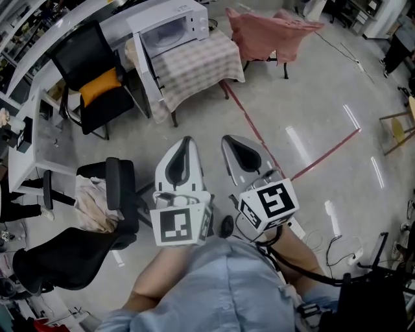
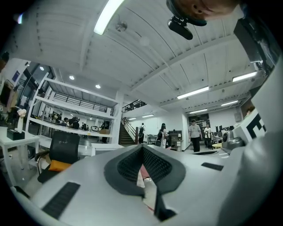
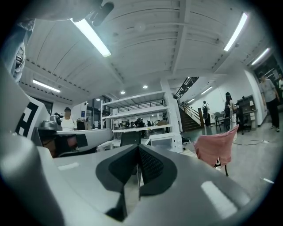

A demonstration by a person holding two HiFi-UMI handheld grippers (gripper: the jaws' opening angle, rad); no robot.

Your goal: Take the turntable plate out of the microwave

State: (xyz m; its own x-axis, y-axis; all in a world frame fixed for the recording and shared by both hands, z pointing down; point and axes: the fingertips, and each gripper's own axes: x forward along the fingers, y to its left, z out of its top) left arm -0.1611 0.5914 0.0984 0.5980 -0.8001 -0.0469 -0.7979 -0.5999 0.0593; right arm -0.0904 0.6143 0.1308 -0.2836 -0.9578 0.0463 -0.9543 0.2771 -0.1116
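My left tool (image 1: pixel 187 141) and right tool (image 1: pixel 228 139) were both closed on nothing, the 2 side by side, well short of the microwave (image 1: pixel 165 16). It stood on a cloth-covered surface (image 1: pixel 194 65), its door (image 1: pixel 146 71) swung open. I couldn't make out the plate inside it.

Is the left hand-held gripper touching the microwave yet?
Apart. The head view shows the left hand-held gripper well short of the microwave, with floor between them.
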